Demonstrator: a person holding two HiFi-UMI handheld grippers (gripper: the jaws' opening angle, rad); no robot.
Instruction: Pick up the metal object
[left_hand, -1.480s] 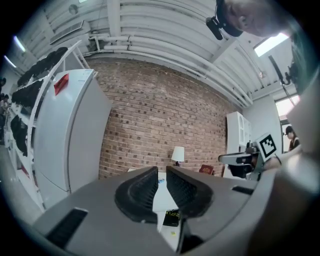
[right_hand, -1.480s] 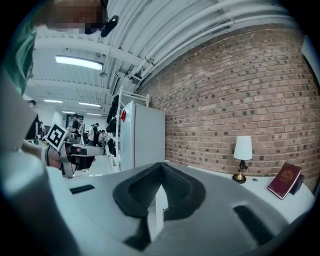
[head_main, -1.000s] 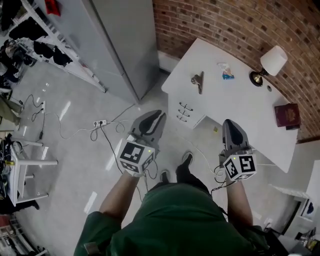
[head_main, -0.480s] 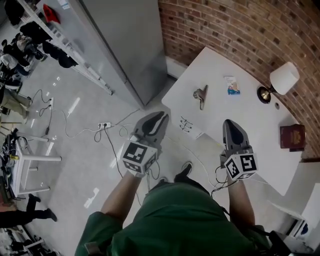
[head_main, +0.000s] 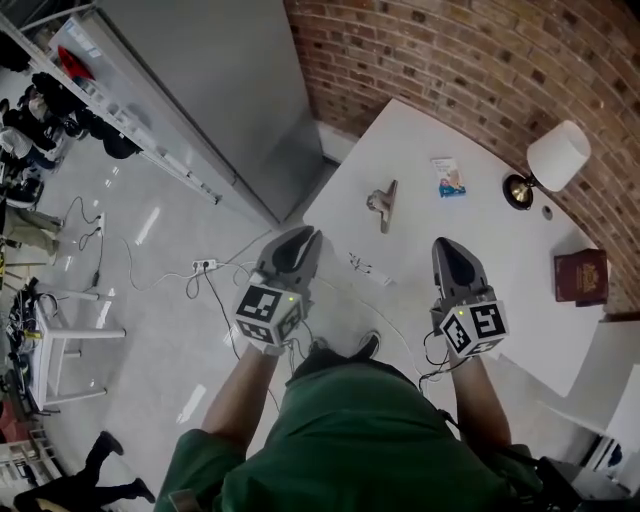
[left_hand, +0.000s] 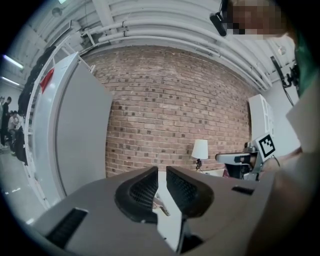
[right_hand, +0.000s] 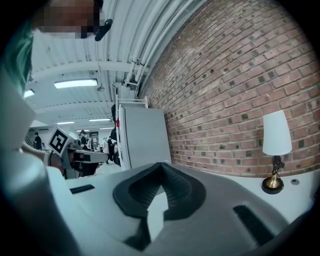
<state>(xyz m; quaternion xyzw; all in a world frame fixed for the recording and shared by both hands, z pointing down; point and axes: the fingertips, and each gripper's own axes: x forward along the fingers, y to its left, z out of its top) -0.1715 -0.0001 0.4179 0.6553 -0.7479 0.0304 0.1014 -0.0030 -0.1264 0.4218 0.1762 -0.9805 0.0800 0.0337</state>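
The metal object (head_main: 381, 205), a clip-like piece with a broader head and a narrow tail, is seen lying flat on the white counter (head_main: 480, 235), near the counter's left edge and well apart from everything else on it. Clear room is therefore left around it for jaws to be brought in from the side. A small packet (head_main: 449, 177) lies further in, a lamp (head_main: 556, 155) stands by the brick wall (head_main: 450, 60), and a dark red book (head_main: 580, 277) sits at the far right.

The left gripper (head_main: 308, 236) is held short of the counter edge, pointed roughly towards the object. Its jaws are parted by only a narrow slit, and nothing is held between them. That gap is judged too small for the object's head, so widening would be needed before a grasp. The right gripper (head_main: 441, 245) is held over the counter's near edge with its tips closed together and empty, apparently kept out of the way
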